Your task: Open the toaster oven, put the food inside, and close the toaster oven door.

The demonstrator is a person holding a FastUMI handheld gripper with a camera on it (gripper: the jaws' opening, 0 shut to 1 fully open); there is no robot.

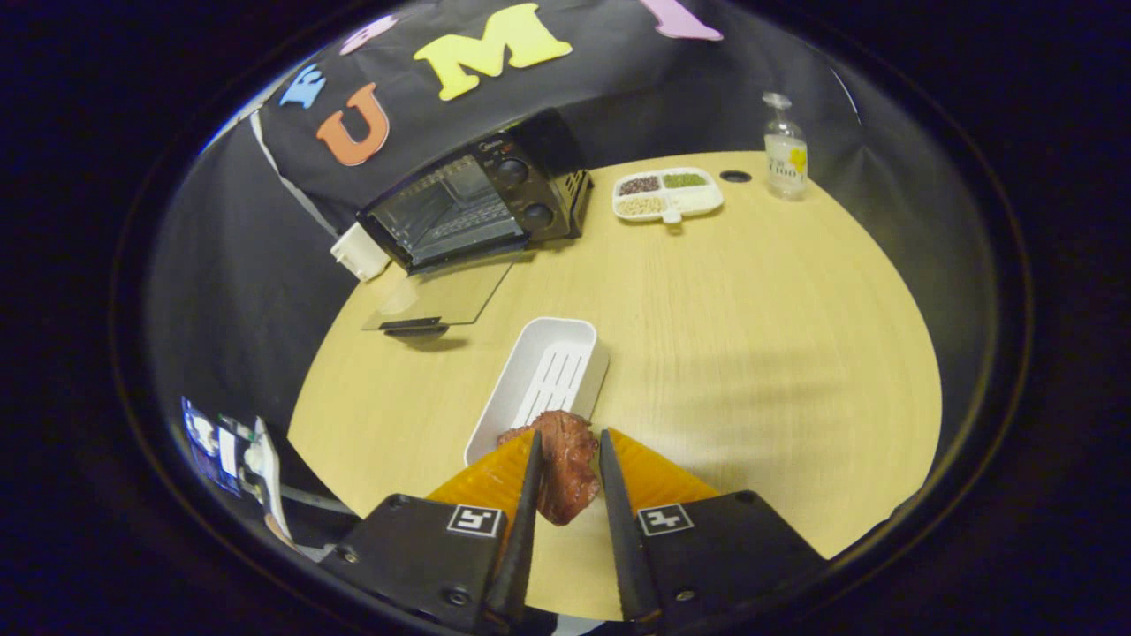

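Gripper point(568, 442) clamped on a reddish-brown piece of meat point(565, 473), both fingers pressing its sides, the meat held just above the near end of a white rectangular tray point(579, 340). Tray lying lengthwise on the round light-wood table point(751, 353), ridged floor bare, nothing in it. Farther off and to the left, black toaster oven point(477, 212) with its glass door point(442, 296) dropped fully open and flat toward the table, wire rack visible inside, two knobs on its right face. Small white object point(358, 252) just beside the oven's left corner. Far right of the oven, white divided dish point(667, 194) with dark, green and pale grains in separate compartments, one compartment looking white. Beyond it, near the table's far right rim, clear bottle point(785, 146) standing upright.
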